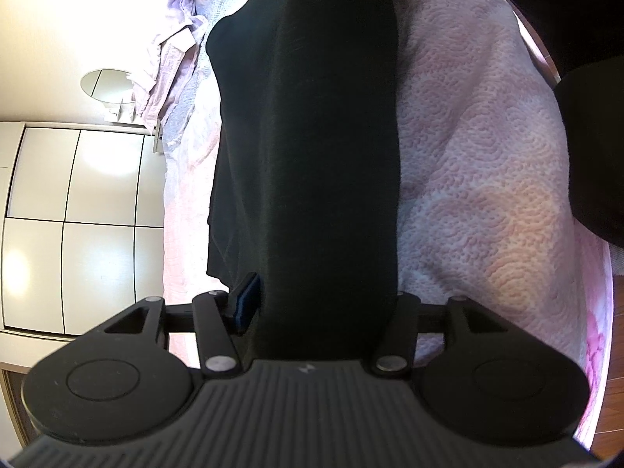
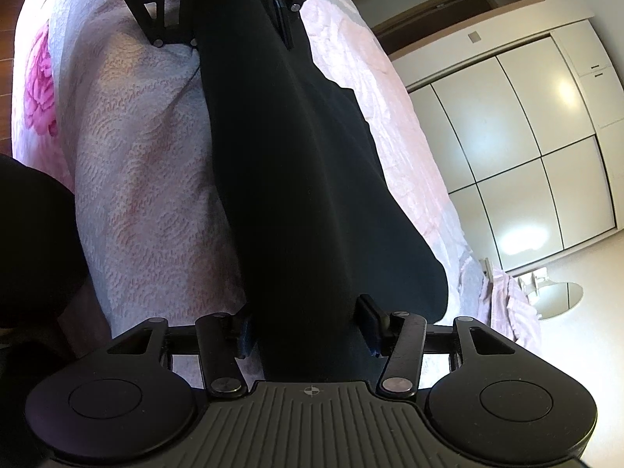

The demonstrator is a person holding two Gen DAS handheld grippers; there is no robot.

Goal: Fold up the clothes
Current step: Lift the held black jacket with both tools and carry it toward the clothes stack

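Observation:
A black garment [image 1: 331, 136] hangs taut between my two grippers, above a pink quilted bedspread [image 1: 479, 156]. My left gripper [image 1: 321, 300] is shut on one end of it. Its blue-padded left finger [image 1: 245, 300] presses the cloth, and the other finger is hidden under the fabric. In the right wrist view the black garment [image 2: 296, 175] runs from my right gripper [image 2: 308, 323], shut on its near end, up to the left gripper [image 2: 234, 11] at the top. A loose fold of the cloth sags to the right over the bedspread [image 2: 148, 175].
White wardrobe doors [image 1: 78, 214] [image 2: 526, 163] stand beyond the bed. Crumpled pale pink clothing [image 1: 167, 58] [image 2: 503, 304] lies at the bed's far side near a round mirror [image 1: 103, 84]. A person's dark sleeve [image 1: 592, 156] [image 2: 35, 253] is close by. Wooden floor [image 1: 616, 331] borders the bed.

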